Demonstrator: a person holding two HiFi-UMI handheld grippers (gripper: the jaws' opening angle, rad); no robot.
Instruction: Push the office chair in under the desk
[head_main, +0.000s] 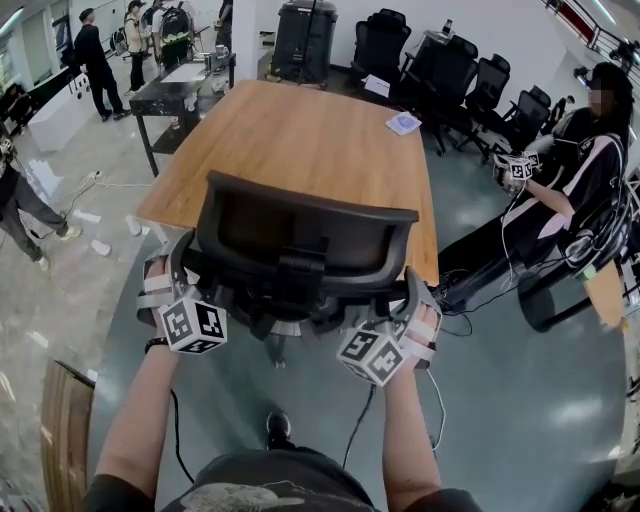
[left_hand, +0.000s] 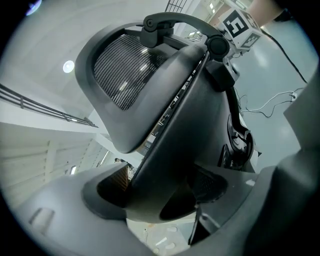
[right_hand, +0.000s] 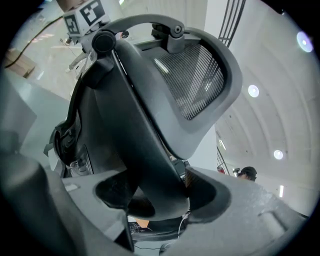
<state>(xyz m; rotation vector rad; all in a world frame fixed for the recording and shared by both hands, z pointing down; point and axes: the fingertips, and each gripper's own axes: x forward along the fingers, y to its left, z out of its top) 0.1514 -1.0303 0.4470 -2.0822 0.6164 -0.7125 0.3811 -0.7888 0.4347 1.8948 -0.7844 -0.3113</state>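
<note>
The office chair (head_main: 300, 240) stands at the near short end of the desk (head_main: 290, 140), its backrest turned toward the person. In the head view the top edge of the backrest overlaps the desk's near edge. How far the seat reaches under the desk cannot be told.

Backrest: a black, curved plastic shell with rounded corners. It carries a fine mesh panel (left_hand: 125, 70) that catches the ceiling lights, and an arched bar with a knob runs along the top of the frame. The mesh shows semi-transparent in the head view.

Left gripper (left_hand: 160, 195): the grey, matte jaws are closed on the left side rim of the backrest, and the rim fills the gap between them. Right gripper (right_hand: 160, 192): the jaws are clamped on the right side rim in the same manner. Each gripper carries a white cube with black square markers, held low behind the chair.

Desk: a rectangular top of light brown wood grain with a smooth finish. A small pale booklet (head_main: 403, 122) lies near its far right corner.

Surroundings: a glossy grey-green floor (head_main: 520, 400) with thin cables lying on it. A row of black chairs (head_main: 450, 70) stands beyond the desk. A seated person (head_main: 575, 180) in dark clothing is at the right. Several standing people (head_main: 100, 65) are at the upper left, beside a dark table (head_main: 180, 90).
</note>
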